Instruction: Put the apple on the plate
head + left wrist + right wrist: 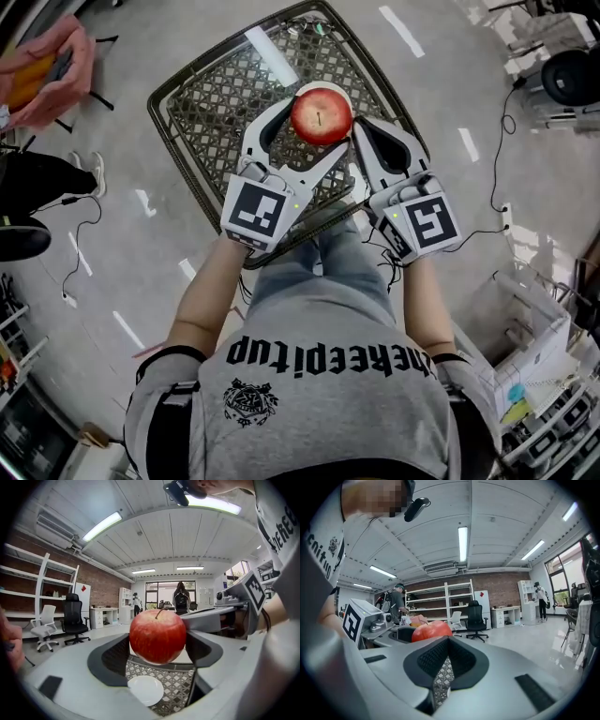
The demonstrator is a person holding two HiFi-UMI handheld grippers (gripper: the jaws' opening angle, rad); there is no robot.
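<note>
Your left gripper [317, 127] holds the apple [322, 113] in its fingers above the mesh worktop [216, 103], with grey floor [131, 187] all round.
Your left gripper view shows the white plate [145, 690] beneath it; your right gripper [446, 644] has its fingers nearly together, empty.

— What carried everything?

— A square table top [211, 103] of dark wire lattice with a raised rim. It stood turned corner-on to the person.

— And what lay on it?

— One small white plate [145, 690], flat on the lattice and bare. Nothing else could be made out on the mesh.

— Under the table?

— A glossy grey floor [141, 234] that showed through the gaps. A thin black cable [82, 246] trailed over the floor at the left, well apart from the table.
</note>
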